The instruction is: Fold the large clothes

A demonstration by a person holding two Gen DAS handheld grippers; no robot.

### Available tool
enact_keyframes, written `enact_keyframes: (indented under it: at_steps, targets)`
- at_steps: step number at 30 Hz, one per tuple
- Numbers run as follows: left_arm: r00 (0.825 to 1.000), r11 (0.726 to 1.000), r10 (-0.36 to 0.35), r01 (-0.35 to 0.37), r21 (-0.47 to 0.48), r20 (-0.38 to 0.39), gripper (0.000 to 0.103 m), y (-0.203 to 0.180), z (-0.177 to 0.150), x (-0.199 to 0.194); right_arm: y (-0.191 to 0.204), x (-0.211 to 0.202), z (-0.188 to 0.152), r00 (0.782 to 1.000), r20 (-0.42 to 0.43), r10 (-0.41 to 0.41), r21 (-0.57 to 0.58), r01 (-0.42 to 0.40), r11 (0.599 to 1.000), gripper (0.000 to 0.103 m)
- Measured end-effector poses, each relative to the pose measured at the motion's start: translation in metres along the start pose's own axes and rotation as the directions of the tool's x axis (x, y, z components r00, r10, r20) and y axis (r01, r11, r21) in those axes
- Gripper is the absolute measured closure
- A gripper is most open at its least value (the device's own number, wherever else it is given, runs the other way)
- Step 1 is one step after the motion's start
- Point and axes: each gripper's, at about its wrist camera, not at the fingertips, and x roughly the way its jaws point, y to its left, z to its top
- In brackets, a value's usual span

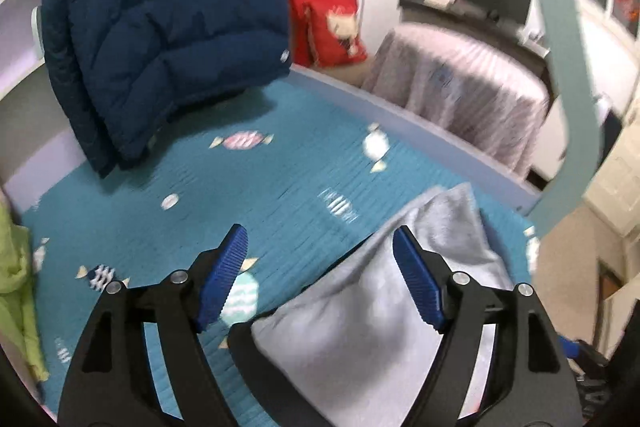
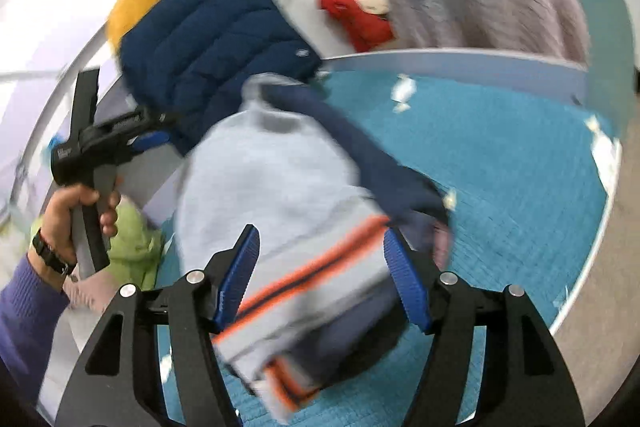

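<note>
**Grey sweatshirt bundled between open jaws on the teal bed**

The right gripper [image 2: 320,275] has its jaws spread wide, and the light grey sweatshirt with orange and navy stripes [image 2: 272,195] sits between the blue pads, gripped by neither. It lies on the teal quilted bedcover [image 2: 500,155], roughly folded. Its long axis runs away from the camera, collar end toward the navy puffer jacket [image 2: 208,39], striped hem nearest the fingers. The left gripper [image 1: 320,267] is wide open too, holding nothing, its right pad over the grey cloth, likely poised to neaten an edge. Motion blur hides finer creases.
</note>
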Motion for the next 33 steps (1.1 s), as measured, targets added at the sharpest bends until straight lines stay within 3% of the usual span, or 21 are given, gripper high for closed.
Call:
enact_keyframes:
  at_steps: [2,6,8,10,12,15,20,23,26,27,28,30,33]
  targets:
    - [0.994,0.994,-0.105,0.105,-0.001,-0.031,0.027,-0.001,-0.010,-0.012,0.016,0.008,0.016,0.999,0.026,0.028,-0.068,-0.026,0.997,0.057]
    - [0.992,0.989,-0.101,0.108,0.097,-0.074,0.027,-0.020,-0.047,-0.016,0.027,0.064,0.053,0.991,-0.064,0.120,-0.062,-0.124,0.990,0.091]
    - [0.989,0.986,-0.086,0.102,0.134,-0.120,0.027,-0.029,-0.068,-0.001,0.028,0.096,0.070,0.989,-0.101,0.105,-0.058,-0.111,0.992,0.094]
    - [0.986,0.989,-0.024,0.048,0.139,-0.166,0.027,-0.029,-0.083,0.019,0.026,0.128,0.087,0.988,-0.127,0.085,-0.066,-0.094,0.993,0.094]
    - [0.984,0.997,-0.031,0.043,0.063,-0.177,0.019,-0.016,-0.090,0.034,0.020,0.146,0.100,0.992,-0.122,-0.014,-0.093,0.003,0.996,0.103]
    - [0.983,0.998,-0.068,0.065,-0.022,-0.170,0.018,0.000,-0.093,0.047,0.003,0.172,0.109,0.986,-0.160,-0.039,-0.067,0.028,0.997,0.103]
    - [0.984,0.996,-0.086,0.081,-0.037,-0.156,0.018,0.002,-0.091,0.056,-0.019,0.198,0.108,0.976,-0.206,-0.072,-0.005,0.073,0.997,0.103]
    - [0.983,0.996,-0.089,0.082,-0.045,-0.162,0.017,0.004,-0.090,0.061,-0.023,0.185,0.112,0.982,-0.187,-0.035,0.038,0.043,0.998,0.103]
    - [0.977,0.992,-0.115,0.104,-0.067,-0.177,0.015,0.009,-0.091,0.058,-0.015,0.159,0.116,0.984,-0.167,-0.056,-0.013,0.055,0.998,0.103]
    - [0.976,0.992,-0.121,0.110,-0.068,-0.180,0.015,0.011,-0.092,0.057,-0.007,0.146,0.113,0.983,-0.171,-0.067,-0.061,0.057,0.997,0.097]
    - [0.975,0.990,-0.131,0.117,-0.083,-0.180,0.015,0.014,-0.093,0.054,0.005,0.133,0.107,0.981,-0.171,-0.093,-0.132,0.071,0.989,0.097]
    - [0.972,0.978,-0.181,0.161,-0.134,-0.149,0.015,0.022,-0.091,0.045,0.020,0.111,0.092,0.981,-0.140,-0.136,-0.223,0.103,0.969,0.097]
    - [0.965,0.952,-0.256,0.241,-0.187,-0.058,0.015,0.029,-0.081,0.025,0.025,0.109,0.079,0.978,-0.177,-0.111,-0.259,0.062,0.964,0.097]
